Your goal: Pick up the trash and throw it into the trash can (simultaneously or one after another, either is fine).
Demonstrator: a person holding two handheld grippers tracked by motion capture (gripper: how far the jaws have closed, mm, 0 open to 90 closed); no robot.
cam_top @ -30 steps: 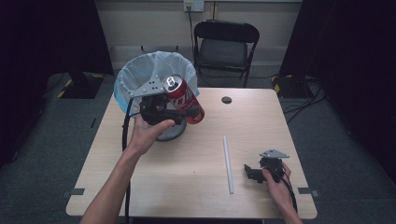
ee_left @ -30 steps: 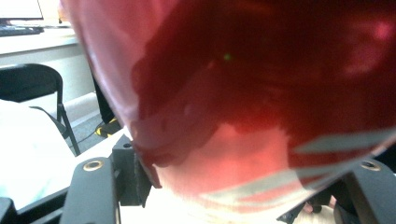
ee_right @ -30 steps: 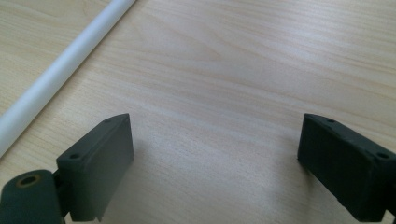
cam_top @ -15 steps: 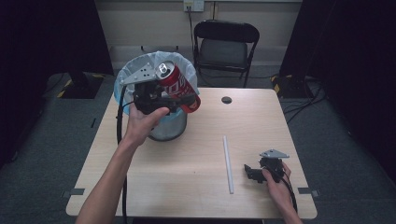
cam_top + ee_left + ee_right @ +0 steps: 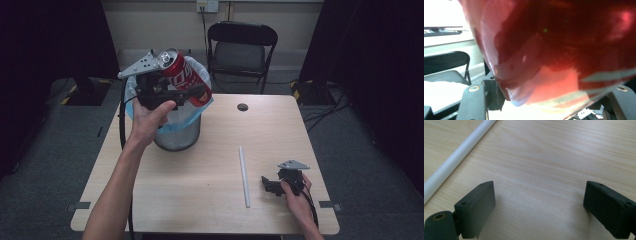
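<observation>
The red can [image 5: 184, 79] sat in the upper left of the high view, tilted, with its silver top facing up and to the left and its base slanting down to the right; white lettering ran along its red side. In the left gripper view the can [image 5: 564, 55] loomed close and blurred, a glossy red wall with pale reflections. The left gripper [image 5: 172, 95] pinched it between its fingers [image 5: 472, 102], one on either side of the body, above the bin [image 5: 177, 135] lined with a pale blue bag [image 5: 192, 112]. The left hand [image 5: 150, 117] was raised from the bench [image 5: 200, 185], the forearm rising from the bottom edge of the frame and the wrist bent so that the gripper pointed to the right. Right of centre a white tube [image 5: 243, 175] lay on the wood. In the lower right the right hand [image 5: 295, 192] rested on the bench with the right gripper [image 5: 267, 184] pointing left, its fingers [image 5: 477, 207] spread wide over bare wood, with the tube [image 5: 456, 157] at the upper left of that view.
</observation>
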